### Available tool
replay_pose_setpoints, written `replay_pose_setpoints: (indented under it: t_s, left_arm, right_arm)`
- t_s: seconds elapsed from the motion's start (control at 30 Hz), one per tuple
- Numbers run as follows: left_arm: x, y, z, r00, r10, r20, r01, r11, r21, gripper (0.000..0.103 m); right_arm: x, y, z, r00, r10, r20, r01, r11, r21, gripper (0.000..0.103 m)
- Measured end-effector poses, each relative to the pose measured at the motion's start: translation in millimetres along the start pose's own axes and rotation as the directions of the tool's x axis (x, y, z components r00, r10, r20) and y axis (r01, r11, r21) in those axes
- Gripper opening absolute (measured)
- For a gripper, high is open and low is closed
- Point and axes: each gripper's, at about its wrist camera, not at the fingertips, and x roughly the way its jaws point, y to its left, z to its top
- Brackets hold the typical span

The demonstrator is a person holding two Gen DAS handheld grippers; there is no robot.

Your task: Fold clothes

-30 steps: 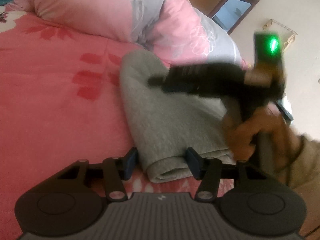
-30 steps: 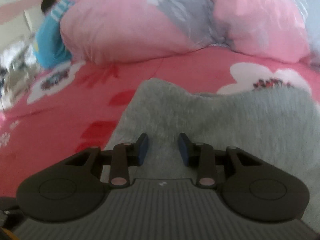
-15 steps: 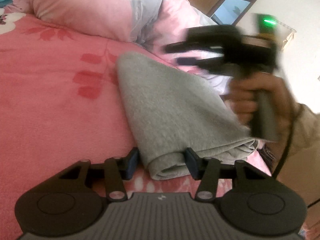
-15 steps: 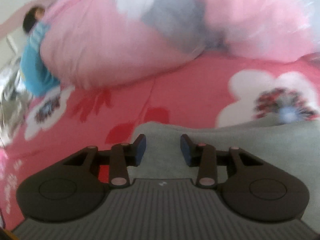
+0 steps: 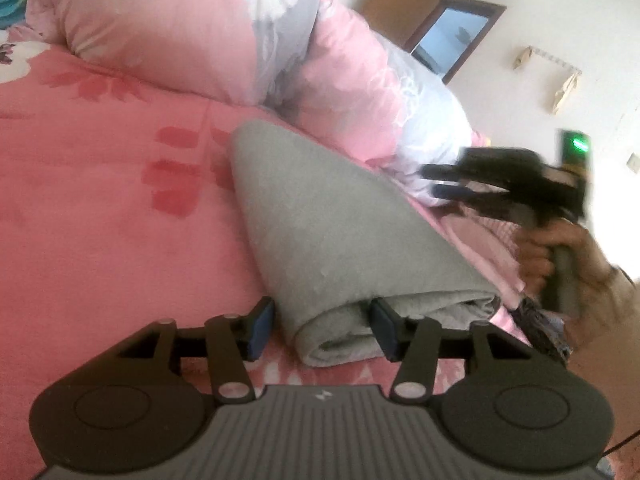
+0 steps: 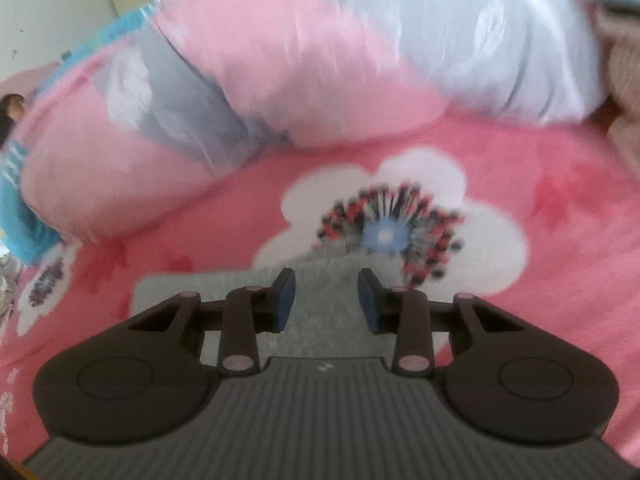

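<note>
The right hand-held gripper [image 6: 326, 298] hung with jaws apart over the grey garment [image 6: 320, 316] on the pink bed [image 6: 248, 216]; blurred pillows [image 6: 280, 72] lay beyond

Item before you: one grey garment [image 5: 340, 232], soft fleecy knit, plain, no print that you can see. State: folded over on itself into a thick bundle; the end nearest you shows a rounded outer fold with several layers tucked inside. Pose: lying flat, long axis running away from you, tapering to a rounded far corner. Location: on the pink flowered bedspread, far end near the heaped pink and grey quilt. From your right-wrist view, only a blurred strip of the same grey garment [image 6: 328, 304] shows, its upper edge lying against the white flower printed on the spread.
</note>
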Motion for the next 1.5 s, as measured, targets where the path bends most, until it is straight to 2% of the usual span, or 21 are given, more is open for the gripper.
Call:
replay_pose_setpoints:
  t_s: [0.13, 0.23, 0.33, 0.37, 0.43, 0.53, 0.67, 0.73, 0.83, 0.97, 1.03, 1.13, 1.27, 1.43, 1.5]
  left_arm:
    - [1.9, 1.5, 0.3, 1.000, -0.012, -0.006, 0.012, 1.000, -0.008, 0.055]
    - [1.9, 1.7, -1.7, 1.000, -0.016, -0.011, 0.016, 1.000, -0.006, 0.055]
    - [-5.6, 0.3, -6.0, 1.000, -0.010, -0.002, 0.010, 1.000, 0.007, 0.055]
    - [-8.9, -0.4, -7.9, 1.000, -0.009, 0.001, 0.009, 1.000, 0.012, 0.055]
    - [-13.7, -2.9, -10.1, 1.000, -0.016, 0.008, 0.016, 1.000, 0.019, 0.055]
    - [-20.4, -7.0, -12.9, 0.999, -0.030, 0.018, 0.029, 0.999, 0.028, 0.056]
    - [-31.4, -13.1, -16.5, 0.998, -0.047, 0.034, 0.046, 0.999, 0.023, 0.058]
    - [-40.5, -15.2, -15.3, 0.996, -0.063, 0.069, 0.063, 0.998, 0.001, 0.058]
    - [-48.3, -16.6, -5.3, 0.987, -0.063, 0.146, 0.071, 0.996, -0.050, 0.060]
    - [-24.4, -30.3, 10.5, 0.992, 0.077, 0.103, -0.076, 0.997, -0.011, 0.060]
    - [-8.8, -36.5, 9.6, 0.989, 0.143, 0.031, -0.144, 0.989, 0.024, 0.059]
    - [15.5, -45.4, 5.8, 0.967, 0.242, -0.085, -0.234, 0.968, 0.087, 0.064]
    - [21.9, -57.2, 10.7, 0.946, 0.305, -0.110, -0.290, 0.948, 0.133, 0.065]
    - [22.8, -64.4, 12.6, 0.928, 0.351, -0.128, -0.331, 0.931, 0.156, 0.067]
    - [22.8, -66.9, 11.4, 0.920, 0.368, -0.134, -0.346, 0.924, 0.164, 0.068]
  right_arm:
    - [-48.1, 2.9, -24.3, 0.997, 0.060, 0.039, -0.058, 0.997, -0.053, 0.033]
    - [-33.4, 2.0, -65.1, 0.998, 0.030, -0.061, -0.037, 0.993, -0.113, 0.032]
    - [-27.4, -8.5, -90.4, 0.999, 0.047, 0.010, -0.045, 0.989, -0.138, 0.033]
    - [-31.4, -10.6, -88.7, 0.999, 0.049, 0.014, -0.047, 0.993, -0.109, 0.033]
    - [-52.1, -8.7, -82.3, 0.998, 0.050, 0.029, -0.048, 0.995, -0.082, 0.033]
    - [-89.1, -3.9, -88.1, 0.989, 0.095, 0.116, -0.082, 0.990, -0.110, 0.033]
    - [-73.7, -11.0, -126.7, 0.994, 0.084, 0.064, -0.073, 0.986, -0.153, 0.035]
    - [-73.6, -17.2, -139.8, 0.988, 0.105, 0.115, -0.088, 0.985, -0.146, 0.035]
    - [-77.1, -16.4, -137.4, 0.988, 0.103, 0.116, -0.088, 0.989, -0.121, 0.036]
    - [-78.6, -13.1, -135.7, 0.990, 0.095, 0.104, -0.079, 0.986, -0.146, 0.036]
    - [-79.9, -13.4, -135.8, 0.990, 0.093, 0.103, -0.078, 0.986, -0.145, 0.036]
    - [-84.1, -10.5, -136.4, 0.991, 0.082, 0.104, -0.066, 0.987, -0.150, 0.036]
    - [-98.2, 1.6, -126.1, 0.988, 0.063, 0.139, -0.042, 0.988, -0.147, 0.037]
    - [-113.5, 27.9, -118.5, 0.960, 0.142, 0.241, -0.084, 0.968, -0.235, 0.037]
    - [-99.3, 32.0, -124.7, 0.968, 0.145, 0.203, -0.089, 0.961, -0.261, 0.037]
